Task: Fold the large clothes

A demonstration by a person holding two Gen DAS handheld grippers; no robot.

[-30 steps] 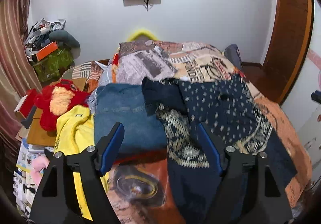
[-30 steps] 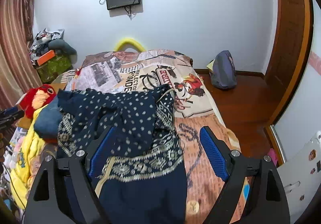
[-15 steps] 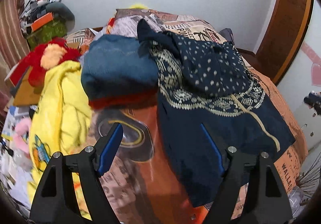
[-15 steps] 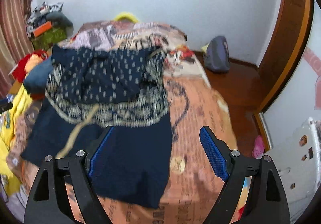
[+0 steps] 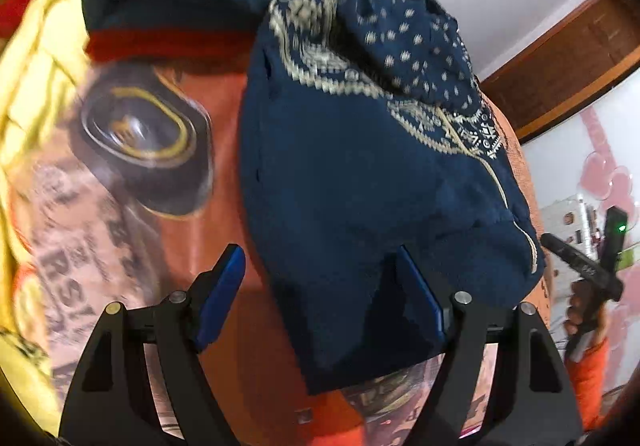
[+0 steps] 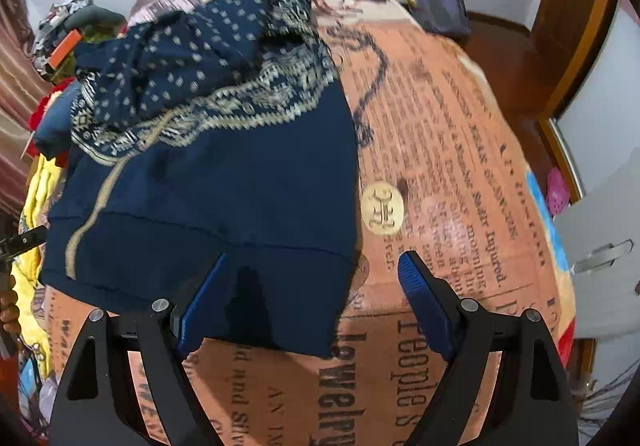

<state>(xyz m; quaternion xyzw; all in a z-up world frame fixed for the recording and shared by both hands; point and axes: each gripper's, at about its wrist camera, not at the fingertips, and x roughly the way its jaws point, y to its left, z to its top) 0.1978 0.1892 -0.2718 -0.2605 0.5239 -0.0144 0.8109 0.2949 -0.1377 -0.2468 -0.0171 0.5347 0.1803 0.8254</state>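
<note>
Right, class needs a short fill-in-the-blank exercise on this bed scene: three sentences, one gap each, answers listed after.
1. The navy patterned sweater lies on a bedspread printed like a ____.
2. Both the left tongs and the right tongs have their jaws ____.
3. Left of the sweater lies a bright ____ garment.

Missing words: newspaper; open; yellow

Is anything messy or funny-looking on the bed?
Yes. The dark navy knitted sweater with cream patterns is not lying flat: its dotted top part is bunched up in a heap, while only the plain bottom part lies smooth on the orange newspaper-print bedspread. A crumpled yellow garment lies beside it.
</note>
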